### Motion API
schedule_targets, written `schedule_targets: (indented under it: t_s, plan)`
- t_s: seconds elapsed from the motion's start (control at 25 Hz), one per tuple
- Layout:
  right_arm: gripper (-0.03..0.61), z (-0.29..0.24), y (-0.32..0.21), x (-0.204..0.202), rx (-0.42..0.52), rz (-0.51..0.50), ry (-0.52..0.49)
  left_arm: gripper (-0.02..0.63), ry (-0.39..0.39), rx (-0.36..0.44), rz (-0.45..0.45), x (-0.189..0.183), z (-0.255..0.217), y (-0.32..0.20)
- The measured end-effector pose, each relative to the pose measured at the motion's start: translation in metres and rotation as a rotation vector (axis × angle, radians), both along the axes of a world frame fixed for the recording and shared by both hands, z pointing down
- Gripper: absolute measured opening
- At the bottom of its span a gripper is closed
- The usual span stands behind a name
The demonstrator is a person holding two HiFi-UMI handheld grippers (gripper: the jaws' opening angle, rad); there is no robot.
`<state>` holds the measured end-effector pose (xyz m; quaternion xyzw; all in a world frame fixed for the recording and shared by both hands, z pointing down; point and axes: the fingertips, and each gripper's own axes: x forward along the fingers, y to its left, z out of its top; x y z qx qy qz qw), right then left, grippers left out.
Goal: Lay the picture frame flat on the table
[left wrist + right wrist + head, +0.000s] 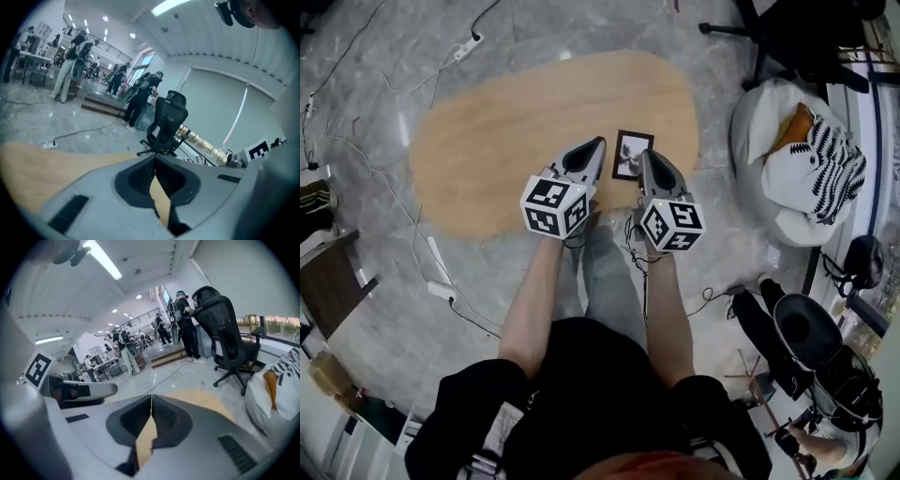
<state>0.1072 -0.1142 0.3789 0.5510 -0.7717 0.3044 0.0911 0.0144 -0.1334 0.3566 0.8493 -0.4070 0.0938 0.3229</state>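
Note:
A small dark-framed picture [632, 155] lies face up on the oval wooden table [487, 150], near its front edge. My left gripper [601, 142] points at the table just left of the frame, with its jaws closed tip to tip and nothing between them. The right gripper [643, 154] has its tip at the frame's right lower side and is also shut and empty. In the left gripper view the left gripper [154, 159] shows only tabletop behind its shut jaws. The right gripper view shows the right gripper [151, 397] the same way. Neither gripper view shows the frame.
A white beanbag with a striped cushion [802, 155] sits right of the table, and a black office chair [787, 28] stands behind it. A power strip and cables [441, 289] lie on the floor to the left. Black bags [811, 333] lie at right. People stand far off.

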Motion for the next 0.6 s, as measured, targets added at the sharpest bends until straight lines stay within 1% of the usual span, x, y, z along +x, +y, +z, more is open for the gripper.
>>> schedule_targets:
  t_s: [0.12, 0.32, 0.44, 0.6]
  plan:
    - [0.012, -0.070, -0.015, -0.005, 0.109, -0.015, -0.019, 0.008, 0.007, 0.097, -0.065, -0.008, -0.067, -0.009]
    - [0.011, -0.174, 0.000, -0.004, 0.223, -0.036, -0.026, 0.008, 0.037, 0.198, -0.133, -0.018, -0.167, 0.010]
    - [0.011, -0.233, -0.005, 0.000, 0.332, -0.029, -0.038, 0.009, 0.042, 0.294, -0.133, -0.011, -0.218, 0.011]
    - [0.011, -0.287, 0.007, 0.011, 0.435, -0.030, -0.018, 0.008, 0.004, 0.379, -0.132, 0.008, -0.260, 0.022]
